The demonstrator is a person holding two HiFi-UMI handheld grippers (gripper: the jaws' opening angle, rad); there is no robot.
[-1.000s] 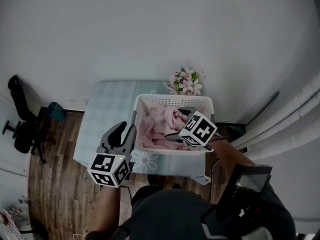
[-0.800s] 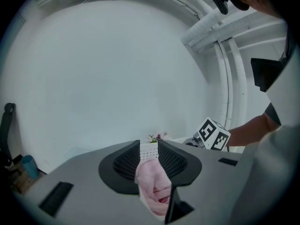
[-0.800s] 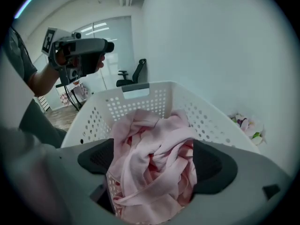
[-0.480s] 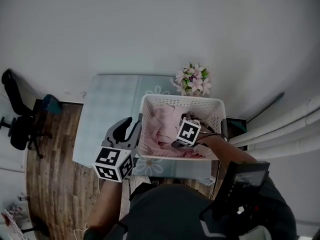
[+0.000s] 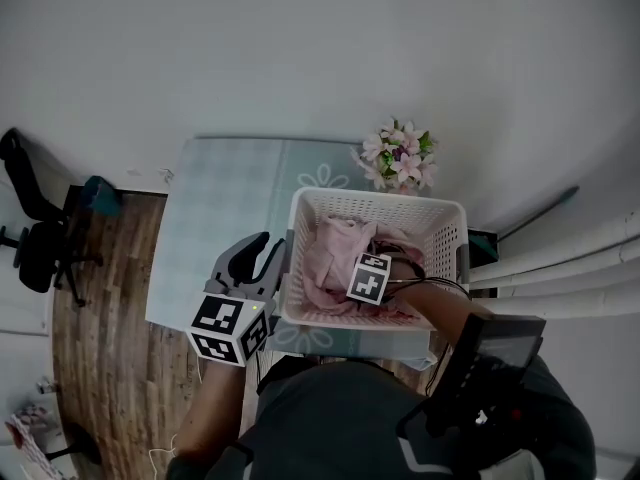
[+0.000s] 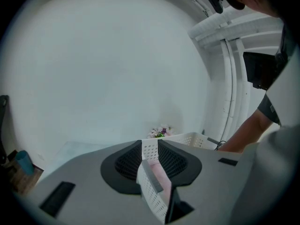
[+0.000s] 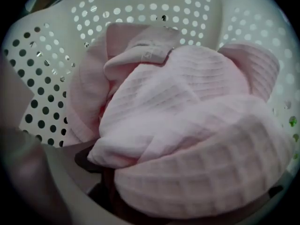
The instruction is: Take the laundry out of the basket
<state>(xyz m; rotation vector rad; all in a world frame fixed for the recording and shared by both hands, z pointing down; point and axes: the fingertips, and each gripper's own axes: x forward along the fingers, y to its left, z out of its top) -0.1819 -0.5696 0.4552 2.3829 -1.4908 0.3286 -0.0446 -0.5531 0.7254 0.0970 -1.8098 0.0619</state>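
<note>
A white perforated laundry basket (image 5: pixel 375 198) stands on the pale table (image 5: pixel 225 208). Pink waffle-weave laundry (image 5: pixel 335 253) is heaped inside it. My left gripper (image 5: pixel 265 260) sits at the basket's left wall. In the left gripper view its jaws (image 6: pixel 150 161) are shut on the basket's rim (image 6: pixel 151 175), which runs between the pads. My right gripper (image 5: pixel 366 278) is down inside the basket with its tips sunk in the pink laundry (image 7: pixel 187 125). Its jaws are opening, and the cloth bulges between and over them and hides the pads.
A pot of pink flowers (image 5: pixel 400 158) stands on the table behind the basket. A black office chair (image 5: pixel 40 243) is on the wooden floor at the left. White pipes (image 5: pixel 560 268) run along the wall at the right.
My right gripper has dropped from above the basket's rim down into the laundry. The left gripper has stayed at the basket's left wall.
</note>
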